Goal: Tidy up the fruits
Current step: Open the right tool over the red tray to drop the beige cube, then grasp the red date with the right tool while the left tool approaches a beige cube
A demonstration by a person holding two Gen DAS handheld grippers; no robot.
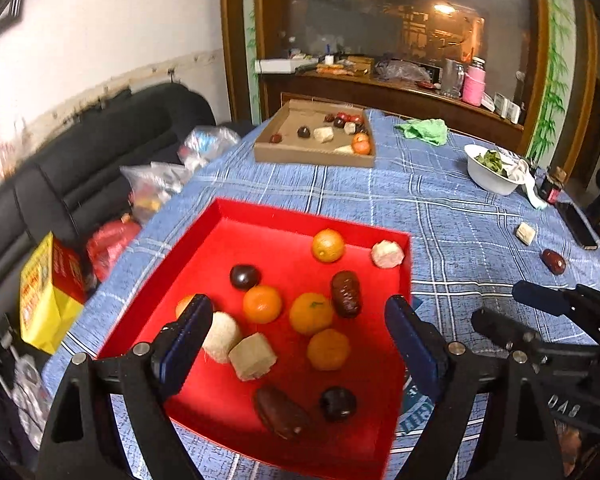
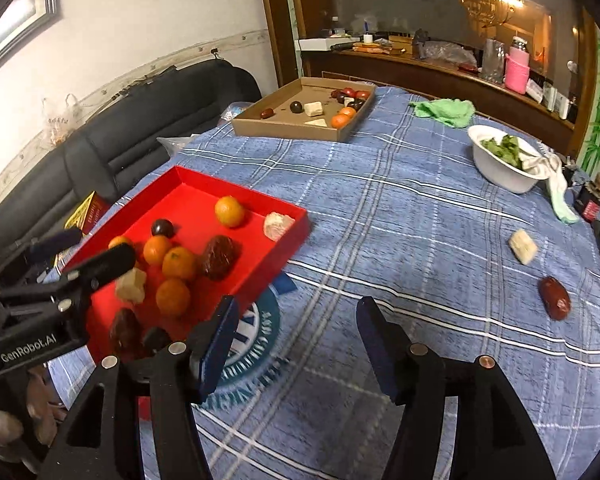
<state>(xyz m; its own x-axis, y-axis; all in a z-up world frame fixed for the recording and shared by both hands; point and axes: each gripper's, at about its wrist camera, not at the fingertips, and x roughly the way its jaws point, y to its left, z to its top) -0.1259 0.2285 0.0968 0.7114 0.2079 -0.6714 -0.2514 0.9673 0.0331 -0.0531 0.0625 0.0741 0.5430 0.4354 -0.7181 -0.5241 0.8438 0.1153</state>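
Left gripper (image 1: 296, 332) gapes over red tray (image 1: 236, 216) — fruit beneath; right gripper (image 2: 296, 340) apart, empty.

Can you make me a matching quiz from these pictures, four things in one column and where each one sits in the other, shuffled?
Things:
1. red date
2. green cloth
3. dark plum
4. leafy greens

Places:
A. inside the white bowl
B. inside the red tray
C. loose on the blue tablecloth, right of the tray
D. crumpled on the table's far side, near the cardboard box

Pairs: 1-C, 2-D, 3-B, 4-A
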